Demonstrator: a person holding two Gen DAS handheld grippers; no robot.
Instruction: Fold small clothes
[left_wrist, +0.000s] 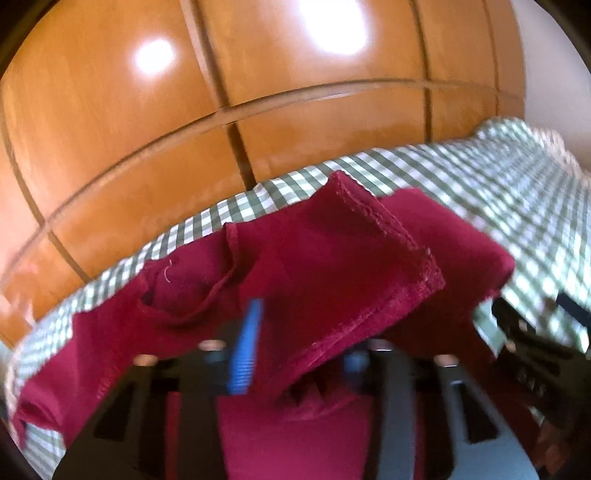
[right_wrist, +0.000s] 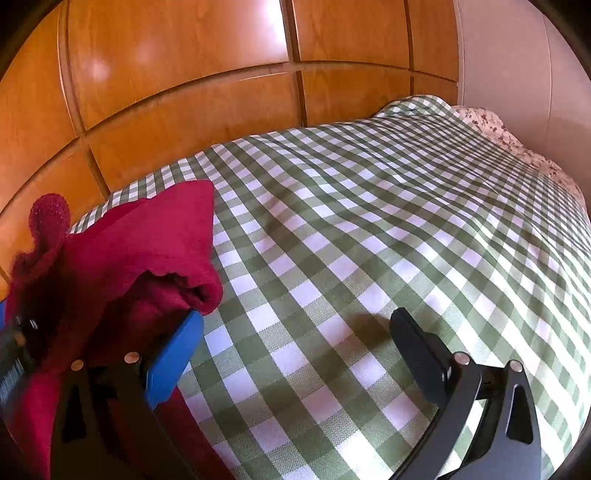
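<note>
Left wrist view, garment: we see one dark red garment (left_wrist: 332, 258), lifted above the green-and-white checked bedspread (left_wrist: 498, 184), with stitched hems showing and a folded flap hanging toward the camera.
Left wrist view, seams: a curved seam loops across the cloth left of centre; one loose white thread sits near it.
Left wrist view, left gripper (left_wrist: 295, 354): its jaws stand narrow, pinching a fold of the red cloth; we make out one blue pad, the other lost in blur and fabric, so the exact contact is probably at the hem.
Left wrist view, other gripper: a dark frame shows at the right edge, beside the garment.
Left wrist view, backdrop: orange wooden panels (left_wrist: 184, 129) rise behind the bed.

Right wrist view, garment: the same red garment (right_wrist: 147, 251) bunches at the left, raised off the bedspread (right_wrist: 369, 221), draped over the blue finger.
Right wrist view, right gripper (right_wrist: 295, 339): jaws wide apart, one blue finger and one black finger, only checked cloth between them.
Right wrist view, count: one garment, one bedspread, one floral fabric (right_wrist: 517, 147) at the far corner.
Right wrist view, backdrop: wooden panels (right_wrist: 184, 74) and a pale wall (right_wrist: 517, 55).
</note>
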